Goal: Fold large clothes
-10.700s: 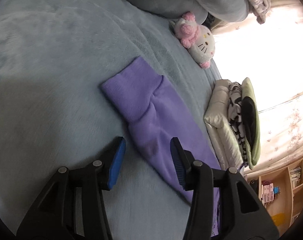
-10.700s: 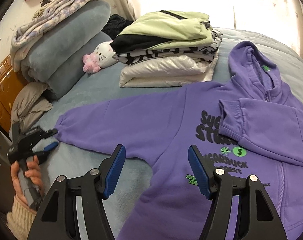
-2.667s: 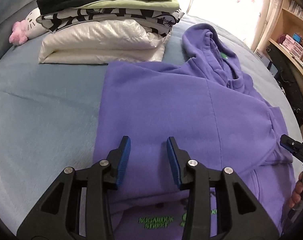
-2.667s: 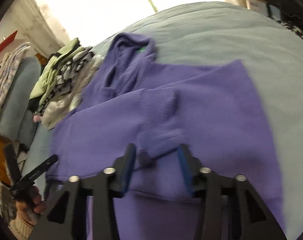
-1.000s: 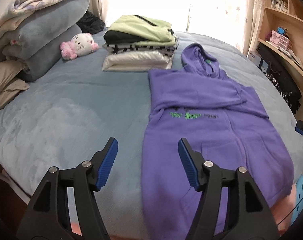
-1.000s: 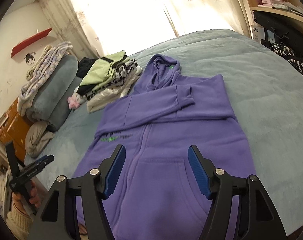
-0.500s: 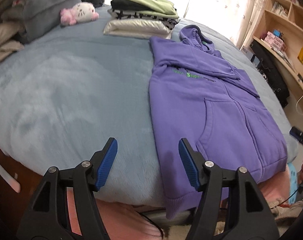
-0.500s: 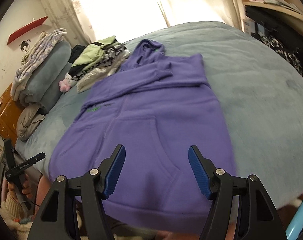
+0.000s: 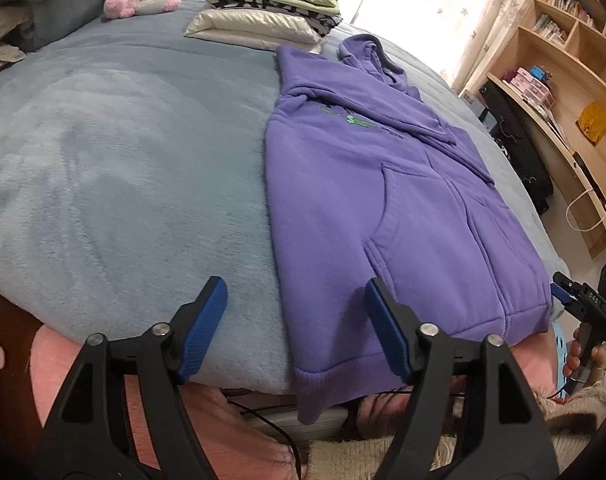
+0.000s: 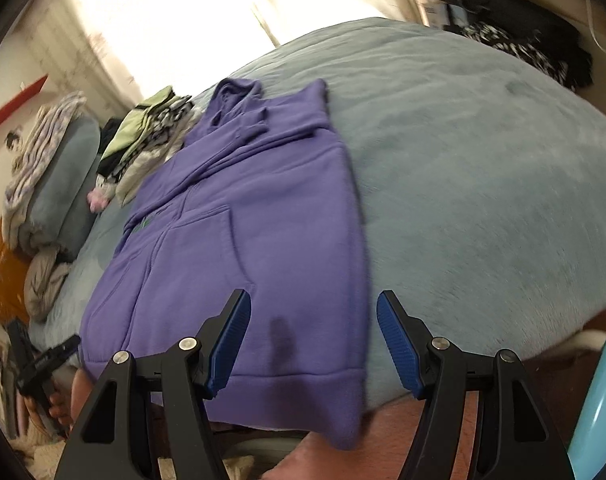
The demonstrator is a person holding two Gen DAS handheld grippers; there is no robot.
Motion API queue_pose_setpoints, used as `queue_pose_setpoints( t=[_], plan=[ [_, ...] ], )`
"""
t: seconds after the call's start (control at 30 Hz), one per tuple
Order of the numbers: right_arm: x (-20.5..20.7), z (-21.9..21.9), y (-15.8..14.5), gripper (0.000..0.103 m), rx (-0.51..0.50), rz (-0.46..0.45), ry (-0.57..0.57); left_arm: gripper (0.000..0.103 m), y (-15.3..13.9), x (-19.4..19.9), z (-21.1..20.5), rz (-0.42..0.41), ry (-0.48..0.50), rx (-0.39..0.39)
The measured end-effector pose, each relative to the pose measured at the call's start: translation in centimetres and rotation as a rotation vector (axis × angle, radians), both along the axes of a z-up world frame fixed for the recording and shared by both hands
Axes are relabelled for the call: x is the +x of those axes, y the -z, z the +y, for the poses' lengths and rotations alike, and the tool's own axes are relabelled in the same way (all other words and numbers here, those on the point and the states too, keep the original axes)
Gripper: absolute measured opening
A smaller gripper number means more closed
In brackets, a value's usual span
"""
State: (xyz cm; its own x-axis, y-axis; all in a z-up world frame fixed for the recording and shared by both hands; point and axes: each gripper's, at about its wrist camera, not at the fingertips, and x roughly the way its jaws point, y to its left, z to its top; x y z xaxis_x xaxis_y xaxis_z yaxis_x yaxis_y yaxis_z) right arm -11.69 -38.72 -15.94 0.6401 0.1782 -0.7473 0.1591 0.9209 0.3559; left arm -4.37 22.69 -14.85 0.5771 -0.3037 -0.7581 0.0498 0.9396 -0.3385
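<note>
Pulled both grippers back to the bed's foot; sleeves are folded in, so the hem fold looks next. My left gripper (image 9: 293, 330) and right gripper (image 10: 312, 344) gape wide, holding nothing. The purple hoodie (image 9: 403, 200) hem hangs just beyond them, body stretching toward the folded clothes stack (image 9: 269, 10).

Each black plastic two-finger tool, left (image 9: 295, 330) and right (image 10: 312, 343), has ribbed blue pads (image 9: 201, 330), silver screws and triangular cut-outs; bare fingers (image 9: 579, 354) grip one handle.
</note>
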Motion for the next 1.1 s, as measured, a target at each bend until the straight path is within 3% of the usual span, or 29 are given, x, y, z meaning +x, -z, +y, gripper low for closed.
queue_pose_setpoints(
  t=[0.3, 0.53, 0.93, 1.1],
  plan=[
    [-0.5, -2.1, 0.6, 0.067, 0.044, -0.024, -0.008, 0.078, 0.4, -0.3, -2.3, 0.009, 0.084, 0.002],
    [0.6, -0.2, 2.3, 0.066, 0.138, 0.003, -0.144, 0.084, 1.2, -0.2, -3.7, 0.024, 0.123, -0.006],
    [1.3, 2.6, 2.7, 0.067, 0.245, -0.032, -0.341, 0.086, 2.2, 0.6, -2.1, 0.059, 0.082, -0.179],
    [1.9, 4.0, 3.3, 0.067, 0.194, 0.010, -0.395, 0.086, 2.2, 0.5, -2.6, 0.070, 0.093, -0.188]
  ],
)
